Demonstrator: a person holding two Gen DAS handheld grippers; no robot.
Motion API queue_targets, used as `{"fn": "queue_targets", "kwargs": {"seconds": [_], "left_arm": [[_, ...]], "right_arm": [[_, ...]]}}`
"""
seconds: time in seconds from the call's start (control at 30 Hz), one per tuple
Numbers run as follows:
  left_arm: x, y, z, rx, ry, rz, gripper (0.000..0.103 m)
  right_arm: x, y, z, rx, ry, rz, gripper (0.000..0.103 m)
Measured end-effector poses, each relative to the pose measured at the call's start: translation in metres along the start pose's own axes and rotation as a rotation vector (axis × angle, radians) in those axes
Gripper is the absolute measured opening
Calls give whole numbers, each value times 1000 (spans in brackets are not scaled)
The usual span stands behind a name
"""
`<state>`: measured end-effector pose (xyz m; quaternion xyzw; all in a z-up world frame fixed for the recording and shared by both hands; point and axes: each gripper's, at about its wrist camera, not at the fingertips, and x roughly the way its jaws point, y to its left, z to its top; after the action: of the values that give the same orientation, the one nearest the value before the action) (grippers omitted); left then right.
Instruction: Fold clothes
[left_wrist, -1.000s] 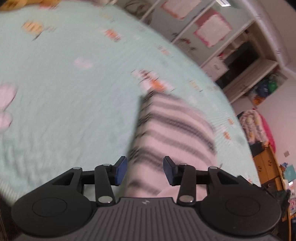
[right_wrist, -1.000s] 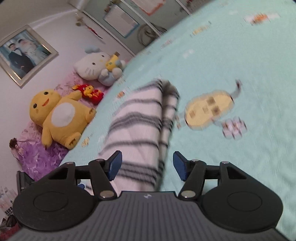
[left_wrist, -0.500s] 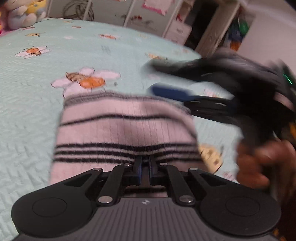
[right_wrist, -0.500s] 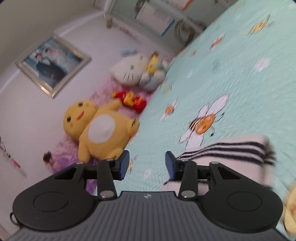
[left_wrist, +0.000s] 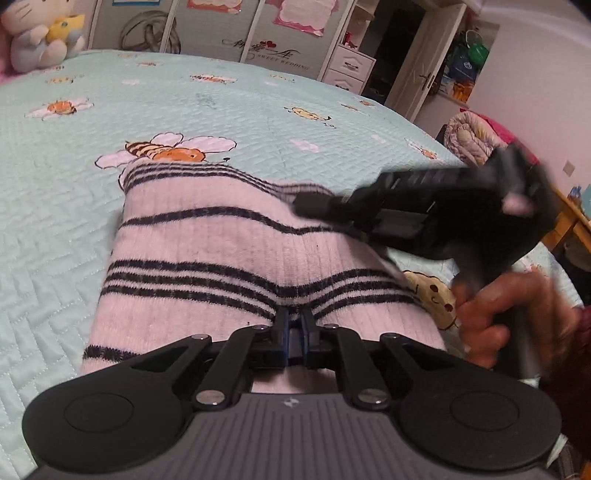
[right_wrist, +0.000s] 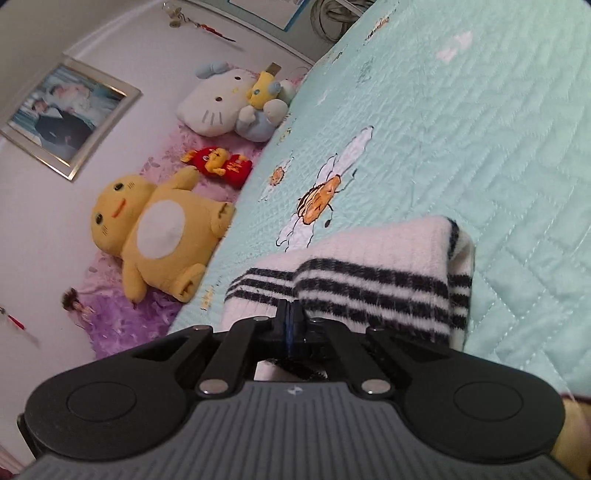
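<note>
A pink-white knitted garment with black stripes (left_wrist: 229, 251) lies folded on the mint quilted bedspread (left_wrist: 55, 221). My left gripper (left_wrist: 293, 325) is shut on its near edge, pinching the fabric between the blue pads. My right gripper (right_wrist: 291, 321) is shut on the garment's right side (right_wrist: 376, 273); in the left wrist view it shows as a blurred black tool (left_wrist: 424, 214) held by a hand at the garment's right edge.
Plush toys lie at the bed's head: a yellow one (right_wrist: 155, 229), a white cat (right_wrist: 218, 103) and a small red one (right_wrist: 218, 166). Wardrobe doors (left_wrist: 221, 26), drawers (left_wrist: 351, 70) and a doorway stand beyond the bed's far edge.
Both grippers were open a second ago. The left one closed on the garment's near edge first. The right one swung round to the garment's right side and closed on it.
</note>
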<state>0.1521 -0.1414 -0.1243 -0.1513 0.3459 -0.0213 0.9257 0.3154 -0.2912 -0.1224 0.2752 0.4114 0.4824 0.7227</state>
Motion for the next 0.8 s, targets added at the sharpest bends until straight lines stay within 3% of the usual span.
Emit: {"fn": "queue_targets", "kwargs": {"seconds": [0.03, 0.1, 0.3, 0.33, 0.37, 0.4, 0.63, 0.73, 0.8], "left_arm": [[0, 0, 0, -4, -1, -1, 10], [0, 1, 0, -12, -2, -3, 10], [1, -3, -2, 2, -9, 11, 10], [2, -3, -2, 7, -10, 15, 10], [2, -4, -2, 13, -11, 20, 10], [3, -5, -3, 18, -12, 25, 10], [0, -8, -7, 30, -29, 38, 10], [-2, -9, -9, 37, -35, 41, 10], [-2, -8, -9, 35, -37, 43, 10]], "right_arm": [[-2, 2, 1, 5, -4, 8, 5], [-7, 5, 3, 14, -13, 25, 8], [50, 33, 23, -40, 144, 125, 11], [67, 25, 22, -54, 201, 55, 10], [75, 12, 16, -70, 219, 25, 0], [83, -2, 9, -86, 231, 2, 0], [81, 7, 14, -101, 218, -33, 0], [58, 27, 13, -86, 157, -32, 0], [39, 32, 11, -46, 96, 14, 14]]}}
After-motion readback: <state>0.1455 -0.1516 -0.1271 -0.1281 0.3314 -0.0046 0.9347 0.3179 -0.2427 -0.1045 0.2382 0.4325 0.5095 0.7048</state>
